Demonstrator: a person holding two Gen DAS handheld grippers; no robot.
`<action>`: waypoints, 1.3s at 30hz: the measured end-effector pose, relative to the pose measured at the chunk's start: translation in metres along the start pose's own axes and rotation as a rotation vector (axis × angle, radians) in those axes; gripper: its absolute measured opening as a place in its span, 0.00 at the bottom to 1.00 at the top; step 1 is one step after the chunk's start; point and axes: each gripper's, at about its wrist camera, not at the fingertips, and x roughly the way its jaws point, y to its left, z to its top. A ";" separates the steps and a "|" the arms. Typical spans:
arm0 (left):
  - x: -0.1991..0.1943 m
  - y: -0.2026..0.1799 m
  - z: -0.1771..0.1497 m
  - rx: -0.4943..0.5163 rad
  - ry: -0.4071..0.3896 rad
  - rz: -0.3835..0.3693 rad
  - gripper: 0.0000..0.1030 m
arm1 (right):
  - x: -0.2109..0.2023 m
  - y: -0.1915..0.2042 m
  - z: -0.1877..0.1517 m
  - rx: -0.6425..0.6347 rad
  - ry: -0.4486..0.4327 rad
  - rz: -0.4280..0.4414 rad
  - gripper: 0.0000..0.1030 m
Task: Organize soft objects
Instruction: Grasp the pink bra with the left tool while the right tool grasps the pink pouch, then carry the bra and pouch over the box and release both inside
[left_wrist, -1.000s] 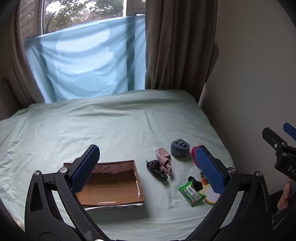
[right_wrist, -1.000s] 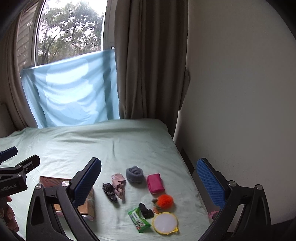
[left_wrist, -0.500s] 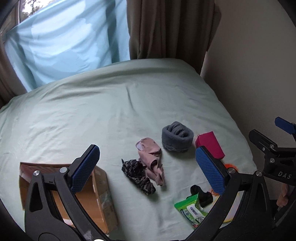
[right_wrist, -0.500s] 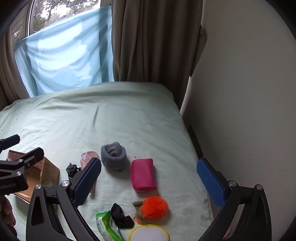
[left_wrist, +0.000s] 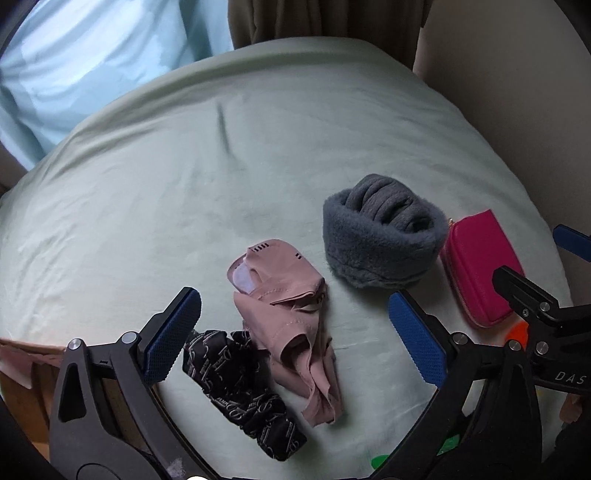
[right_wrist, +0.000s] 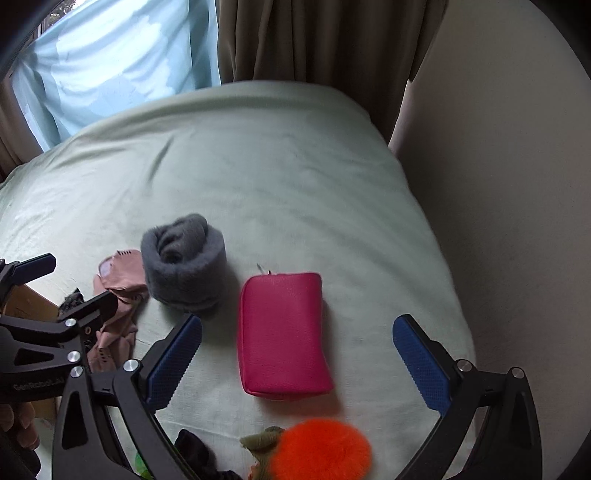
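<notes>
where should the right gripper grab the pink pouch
Grip the pink pouch across its short width at mid-body, coming straight down from above. It lies flat on the bed sheet with its long sides running away from the right gripper, whose open jaws already straddle it. Avoid the zipper pull at the far end.

A bed (right_wrist: 295, 155) with a pale green sheet is carrying a grey fleece roll (right_wrist: 183, 262), a pink pouch (right_wrist: 282, 332), a pink garment (left_wrist: 291, 325) and a black patterned scrunchie (left_wrist: 240, 391). An orange pom-pom (right_wrist: 321, 452) is lying at its near edge, and a cardboard box (left_wrist: 22, 391) is sitting at the left.
</notes>
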 end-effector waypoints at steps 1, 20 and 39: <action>0.007 -0.001 -0.002 0.005 0.008 0.009 0.96 | 0.007 0.000 -0.001 0.002 0.009 0.002 1.00; 0.068 -0.007 -0.019 0.048 0.144 0.031 0.38 | 0.074 0.005 -0.017 0.001 0.157 0.018 0.59; -0.020 0.001 -0.003 0.005 0.025 0.002 0.29 | 0.006 0.008 -0.005 0.023 0.052 -0.001 0.39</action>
